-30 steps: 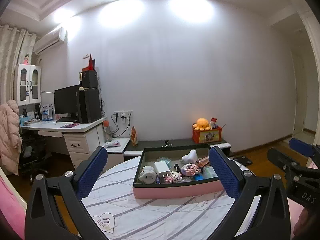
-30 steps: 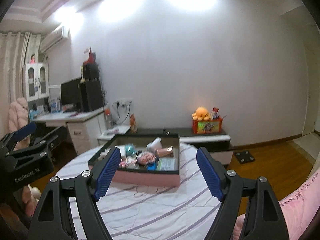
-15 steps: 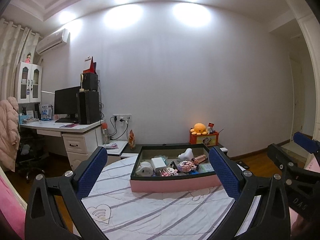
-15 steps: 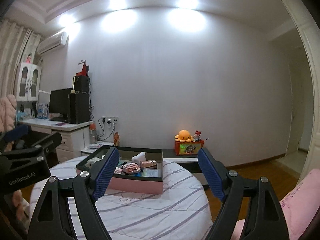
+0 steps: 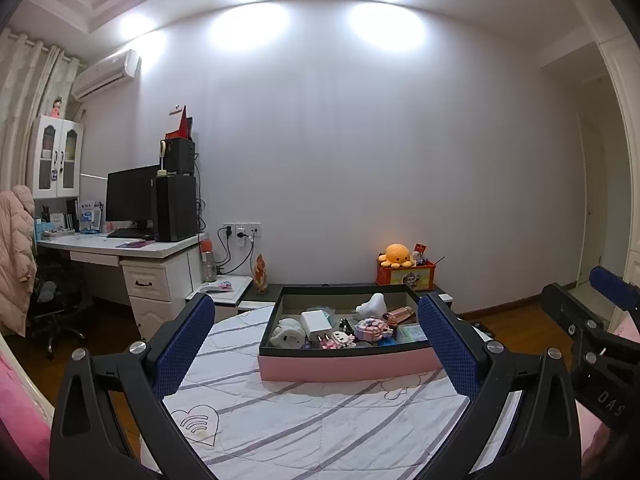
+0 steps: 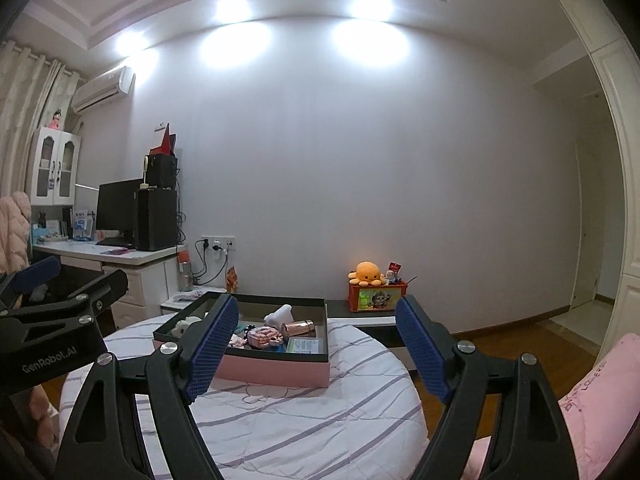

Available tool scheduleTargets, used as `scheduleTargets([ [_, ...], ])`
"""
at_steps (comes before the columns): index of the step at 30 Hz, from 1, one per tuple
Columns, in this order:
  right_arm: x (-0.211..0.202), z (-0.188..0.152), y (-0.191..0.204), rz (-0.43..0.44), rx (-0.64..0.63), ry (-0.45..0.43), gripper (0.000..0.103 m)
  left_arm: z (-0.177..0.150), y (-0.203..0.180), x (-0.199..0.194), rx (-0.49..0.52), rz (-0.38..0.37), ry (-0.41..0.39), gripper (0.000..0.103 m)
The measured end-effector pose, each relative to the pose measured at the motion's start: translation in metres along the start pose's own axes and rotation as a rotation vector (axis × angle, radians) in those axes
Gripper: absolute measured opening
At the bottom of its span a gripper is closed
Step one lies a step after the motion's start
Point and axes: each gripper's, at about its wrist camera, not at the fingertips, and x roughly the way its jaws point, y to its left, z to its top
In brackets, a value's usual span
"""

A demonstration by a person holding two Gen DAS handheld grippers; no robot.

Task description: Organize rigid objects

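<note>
Both the left gripper (image 5: 316, 334) and right gripper (image 6: 316, 342) hold fingers apart, empty, short of the pink box (image 5: 344, 364). Approach level; select one item inside.

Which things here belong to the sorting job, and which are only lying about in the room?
For the job:
- pink box on the table
- in the box: white charger, copper cylinder, pink brick toy
- left gripper and right gripper, both open and empty

Lying about:
- orange plush on the red box
- monitor
- coat
</note>
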Motion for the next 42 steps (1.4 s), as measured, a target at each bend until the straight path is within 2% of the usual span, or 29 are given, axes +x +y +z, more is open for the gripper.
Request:
scheduleTargets([
  [10, 0.005, -0.005, 0.003, -0.013, -0.017, 0.012, 0.083, 0.000, -0.001, 0.005, 0.011, 0.005, 0.003, 0.103],
  [21, 0.008, -0.006, -0.001, 0.021, 0.009, 0.032, 0.083, -0.004, 0.001, 0.007, 0.016, 0.024, 0.002, 0.103],
  [42, 0.007, -0.004, -0.008, 0.024, 0.037, 0.055, 0.083, -0.003, -0.005, 0.002, 0.042, 0.032, -0.009, 0.103],
])
